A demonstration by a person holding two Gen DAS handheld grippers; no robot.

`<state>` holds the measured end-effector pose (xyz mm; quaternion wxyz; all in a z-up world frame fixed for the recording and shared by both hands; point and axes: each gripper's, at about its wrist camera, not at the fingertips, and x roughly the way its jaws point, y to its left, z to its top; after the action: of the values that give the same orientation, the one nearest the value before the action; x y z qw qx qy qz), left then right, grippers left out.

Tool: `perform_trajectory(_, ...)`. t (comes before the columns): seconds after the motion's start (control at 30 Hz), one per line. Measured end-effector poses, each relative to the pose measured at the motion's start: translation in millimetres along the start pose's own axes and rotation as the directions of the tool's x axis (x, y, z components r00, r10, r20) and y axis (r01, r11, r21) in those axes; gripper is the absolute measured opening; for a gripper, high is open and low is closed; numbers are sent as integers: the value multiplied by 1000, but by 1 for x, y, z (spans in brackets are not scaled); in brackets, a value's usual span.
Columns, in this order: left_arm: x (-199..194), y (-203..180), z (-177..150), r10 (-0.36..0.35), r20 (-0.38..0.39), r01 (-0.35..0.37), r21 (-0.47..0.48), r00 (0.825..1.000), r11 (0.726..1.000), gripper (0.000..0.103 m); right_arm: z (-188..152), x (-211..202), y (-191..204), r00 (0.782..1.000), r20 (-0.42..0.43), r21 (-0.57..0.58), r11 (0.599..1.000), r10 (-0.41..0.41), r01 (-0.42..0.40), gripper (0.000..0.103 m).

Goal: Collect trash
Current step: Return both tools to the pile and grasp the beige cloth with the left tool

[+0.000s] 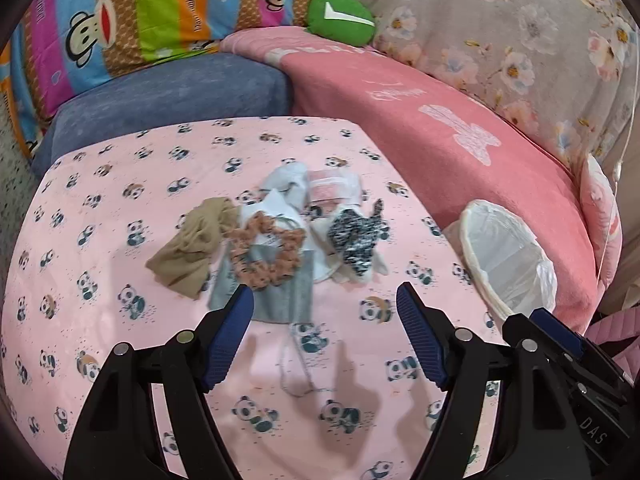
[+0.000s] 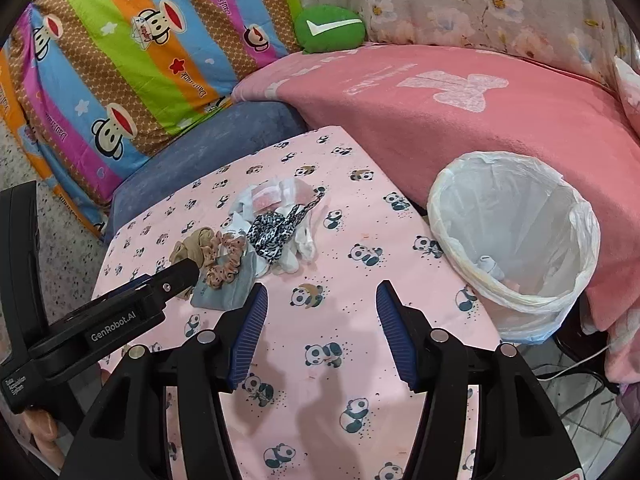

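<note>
Where panda cloth point(image 1: 120, 200) spreads, scrap pile point(image 1: 280, 232) crumpled, tan, grey, spotted

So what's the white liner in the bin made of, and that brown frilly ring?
The bin liner looks like thin, see-through plastic film: it is shiny and crinkly, folded over the rim. The brown ring seems to be a soft, matte fabric scrunchie, gathered into ruffles with small dark dots.

Left wrist view: bin point(image 1: 508, 256) at right edge, interior hidden by the liner, its lower rim covered by the right gripper point(image 1: 560, 344), itself cut off at the lower right. Right wrist view: bin contents point(image 2: 490, 268) too small to identify; left gripper point(image 2: 176, 280) tips overlap the beige cloth point(image 2: 192, 246), jaw state unreadable. Grey piece point(image 1: 276, 296) lies partly under the scrunchie point(image 1: 266, 256), so its type is unclear.
</note>
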<state>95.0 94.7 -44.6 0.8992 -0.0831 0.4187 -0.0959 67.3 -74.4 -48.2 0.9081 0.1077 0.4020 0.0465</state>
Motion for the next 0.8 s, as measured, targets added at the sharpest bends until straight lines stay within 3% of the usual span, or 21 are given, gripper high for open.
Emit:
perform_trajectory(0.43, 14, 72, 5, 94, -18, -95, -96, 995, 991, 73, 6, 42, 41, 999, -30, -45, 999, 17, -18, 58)
perform_trajectory(0.8, 49, 107, 28, 111, -53, -118, -151, 992, 981, 73, 30, 87, 59, 999, -39, -50, 999, 11, -13, 58)
